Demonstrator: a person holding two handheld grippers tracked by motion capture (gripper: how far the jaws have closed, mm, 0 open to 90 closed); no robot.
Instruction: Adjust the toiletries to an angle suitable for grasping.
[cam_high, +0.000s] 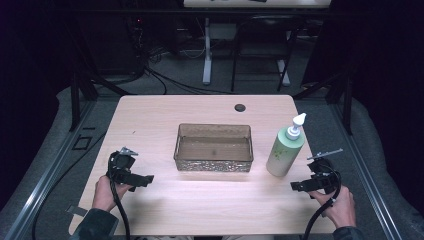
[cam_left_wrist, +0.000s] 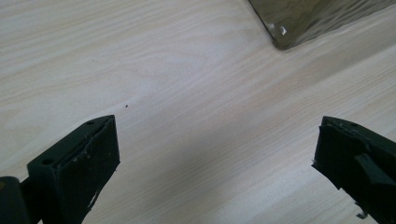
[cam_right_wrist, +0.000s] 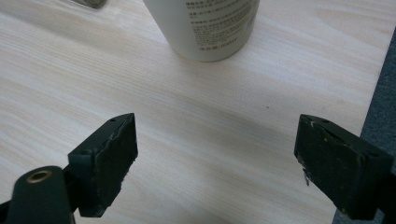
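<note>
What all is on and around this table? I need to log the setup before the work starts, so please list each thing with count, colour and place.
table: one, pale wood, centre of the high view.
basket: one, clear brownish, middle of the table, nothing in it.
pump bottle: one, pale green with white pump, upright, right of the basket.
hole: one, dark, round, far edge of the table.
desk legs: white, on the floor behind the table.
left gripper: one, black, near left, jaws open over bare wood.
right gripper: one, black, near right, jaws open, pointed toward the bottle.
hands: two, holding the grippers.
</note>
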